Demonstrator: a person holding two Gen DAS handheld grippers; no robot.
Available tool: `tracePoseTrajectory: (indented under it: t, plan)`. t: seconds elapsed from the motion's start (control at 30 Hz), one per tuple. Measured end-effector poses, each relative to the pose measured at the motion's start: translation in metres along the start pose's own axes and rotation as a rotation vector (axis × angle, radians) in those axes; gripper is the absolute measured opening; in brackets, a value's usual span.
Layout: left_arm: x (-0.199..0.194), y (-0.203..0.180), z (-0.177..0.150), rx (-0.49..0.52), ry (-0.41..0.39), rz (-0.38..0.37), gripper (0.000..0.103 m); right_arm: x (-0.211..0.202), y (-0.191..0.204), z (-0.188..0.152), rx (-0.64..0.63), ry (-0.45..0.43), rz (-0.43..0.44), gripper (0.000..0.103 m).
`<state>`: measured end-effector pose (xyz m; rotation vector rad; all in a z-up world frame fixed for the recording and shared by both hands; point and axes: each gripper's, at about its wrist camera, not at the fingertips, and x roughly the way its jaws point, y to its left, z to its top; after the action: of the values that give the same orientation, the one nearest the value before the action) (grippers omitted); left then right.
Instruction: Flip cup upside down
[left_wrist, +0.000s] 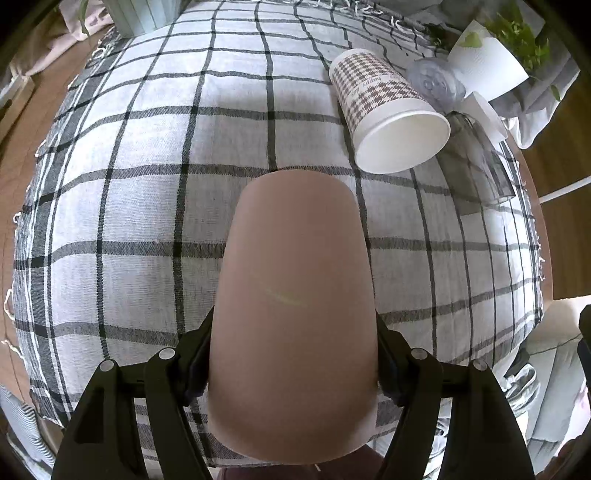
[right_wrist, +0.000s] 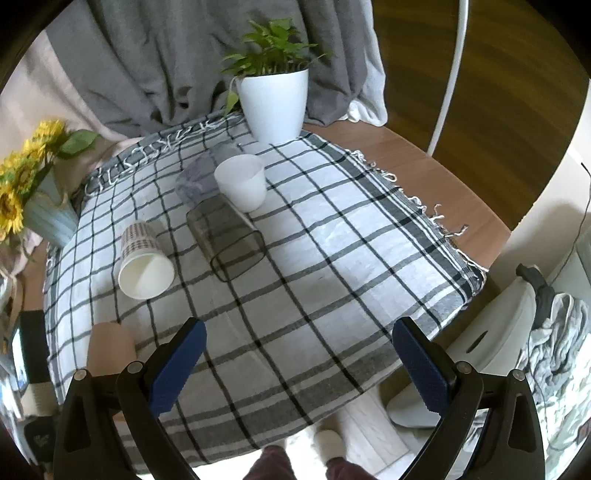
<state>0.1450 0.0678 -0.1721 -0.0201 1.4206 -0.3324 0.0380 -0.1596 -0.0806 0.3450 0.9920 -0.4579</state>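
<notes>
**Tan cup clamped in our left gripper above the checked cloth**

We are looking at a round wooden table (right_wrist: 424, 162) covered by a white cloth with black and grey checks (right_wrist: 314, 258); grey drapery (right_wrist: 147, 66) hangs behind it in the upper part of the right wrist view.

Going left to right in that view, sunflowers in a pale blue ribbed vase (right_wrist: 48, 218) sit at the left edge. Low on the left, the tan cup (right_wrist: 110, 347) shows partly behind our gripper frame. Above it a houndstooth paper cup (right_wrist: 144, 258) lies on its side, its open mouth facing the camera. Right of centre from it a smoky transparent square cup (right_wrist: 225, 240) also lies on its side, and just beyond it a white cup (right_wrist: 242, 181) stands upright, with a clear ribbed glass (right_wrist: 195, 173) touching its left side. A green plant in a white pot (right_wrist: 275, 103) stands at the cloth's far edge. At the bottom, our right gripper (right_wrist: 299, 363) has its blue-padded fingers spread wide with only cloth between them.

In the left wrist view, our left gripper (left_wrist: 293, 362) pinches the tan cup (left_wrist: 295, 306) on both sides near the wider end. The cup fills the lower centre of the frame, its narrower end pointing away from the camera. We cannot tell whether it touches the cloth. The houndstooth cup (left_wrist: 384, 110) lies at the upper right.
</notes>
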Motion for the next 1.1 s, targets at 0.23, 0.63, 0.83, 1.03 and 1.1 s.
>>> tracePoseTrajectory:
  t: [0.23,0.63,0.83,1.03,1.1]
  plan:
    - [-0.008,-0.003,0.005,0.03,-0.009,0.004,0.084,-0.002,0.006,0.001,-0.007,0.006,0.024,0.101]
    - [-0.078,0.016,0.019,0.046,-0.186,0.077,0.098,-0.019,0.031,0.018,-0.028,0.002,0.12,0.101]
    - [-0.093,0.053,0.023,0.022,-0.239,0.176,0.1,-0.003,0.073,0.021,-0.101,0.085,0.204,0.101]
    - [-0.087,0.089,0.021,-0.038,-0.22,0.231,0.1,0.03,0.127,0.019,-0.211,0.227,0.277,0.101]
    - [-0.085,0.099,0.02,-0.056,-0.214,0.241,0.1,0.043,0.143,0.017,-0.236,0.276,0.291,0.101]
